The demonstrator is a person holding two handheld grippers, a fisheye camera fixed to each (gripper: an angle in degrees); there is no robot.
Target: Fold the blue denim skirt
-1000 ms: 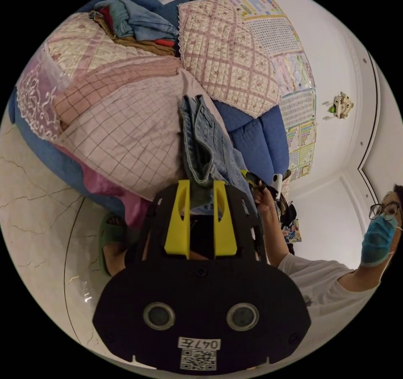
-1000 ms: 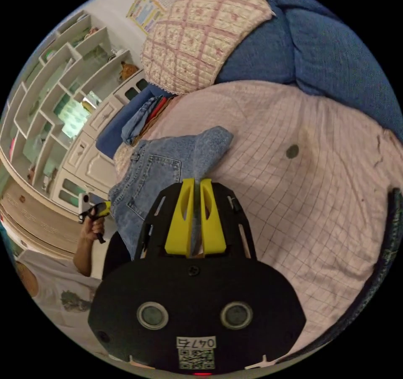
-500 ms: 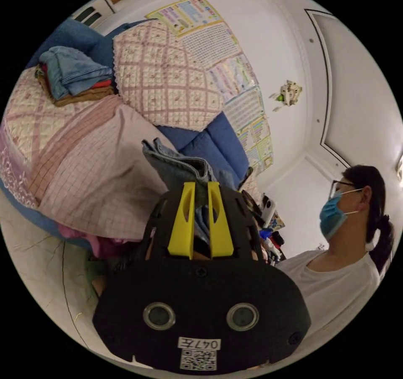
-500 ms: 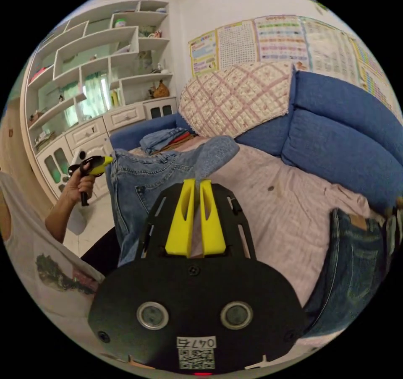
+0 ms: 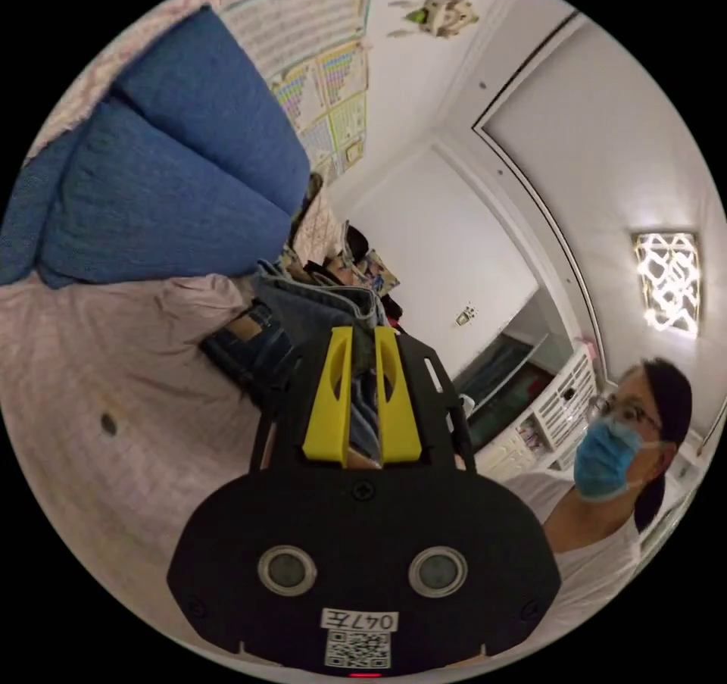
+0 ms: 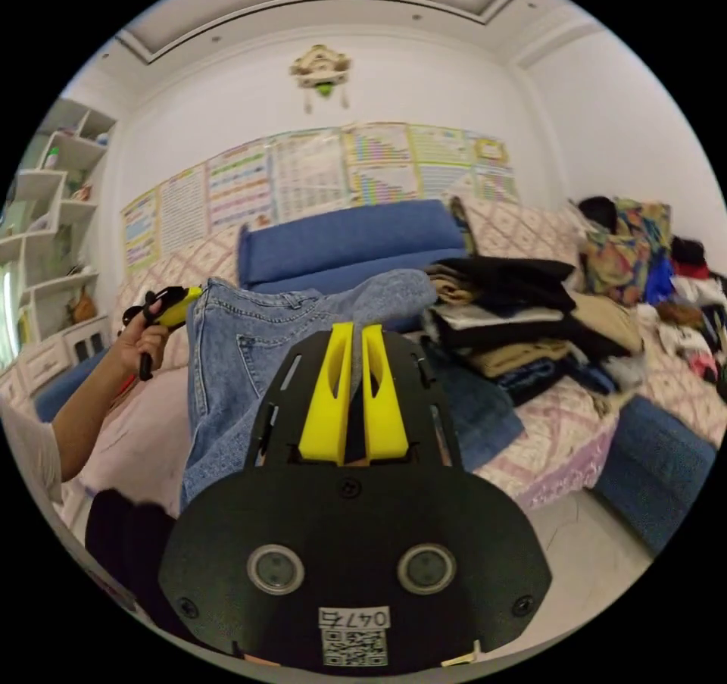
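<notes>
Blue denim skirt (image 6: 250, 343) still pinched by your two yellow-jawed grippers, left (image 5: 362, 335) and right (image 6: 350, 329); both views swung away.

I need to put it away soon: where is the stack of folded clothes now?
In the right gripper view, the stack of folded clothes sits right of centre on the sofa seat, beside the held denim skirt.

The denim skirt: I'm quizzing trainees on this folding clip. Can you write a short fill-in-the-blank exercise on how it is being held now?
1. The denim skirt is held up by ____ hand-held grippers.
2. The jaws of the right hand-held gripper are ____ on the skirt's edge.
3. In the right gripper view, the stack of folded clothes lies to the ____ of the skirt.
4. The sofa cushions are ____ in colour.

Missing words: two; shut; right; blue
</notes>
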